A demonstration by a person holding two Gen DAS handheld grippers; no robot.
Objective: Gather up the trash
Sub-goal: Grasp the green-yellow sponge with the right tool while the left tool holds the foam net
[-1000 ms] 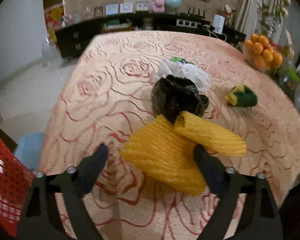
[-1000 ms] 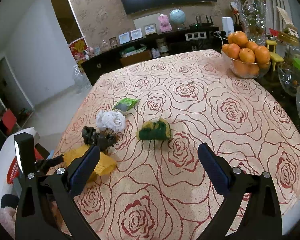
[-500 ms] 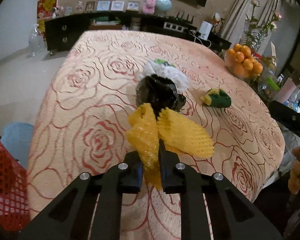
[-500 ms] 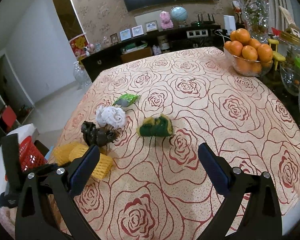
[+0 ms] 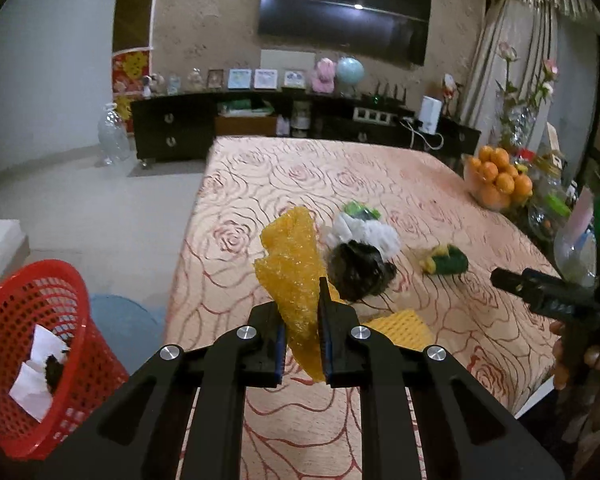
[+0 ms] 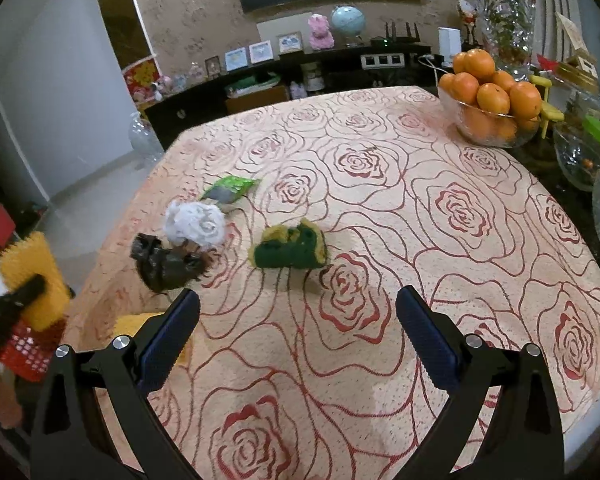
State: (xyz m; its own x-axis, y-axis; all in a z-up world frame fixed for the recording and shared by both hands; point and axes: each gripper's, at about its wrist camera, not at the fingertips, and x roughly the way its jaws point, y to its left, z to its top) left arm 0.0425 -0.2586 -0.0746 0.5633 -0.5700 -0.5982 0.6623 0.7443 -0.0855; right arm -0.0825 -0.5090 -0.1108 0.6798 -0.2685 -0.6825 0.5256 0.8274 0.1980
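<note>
My left gripper (image 5: 301,309) is shut on a yellow foam net (image 5: 292,268) and holds it in the air above the table's near left corner. A second yellow foam net (image 5: 396,327) lies on the cloth just below it. Beyond them sit a crumpled black bag (image 5: 358,276), a white paper wad (image 5: 370,234), a green wrapper (image 5: 358,210) and a green-and-yellow sponge (image 5: 446,263). My right gripper (image 6: 298,295) hovers open and empty, a short way in front of the sponge (image 6: 290,246). The red basket (image 5: 40,356) stands on the floor at the left, with white paper inside.
The table carries a rose-patterned cloth (image 6: 420,208). A glass bowl of oranges (image 6: 488,120) and more glassware (image 6: 580,156) crowd the right edge. A dark sideboard (image 5: 172,136) runs along the far wall. A light blue object (image 5: 124,326) lies on the floor beside the basket.
The left jaws closed on one yellow foam net and lifted it off the table. The other net stayed on the cloth. The right gripper has hardly moved.
</note>
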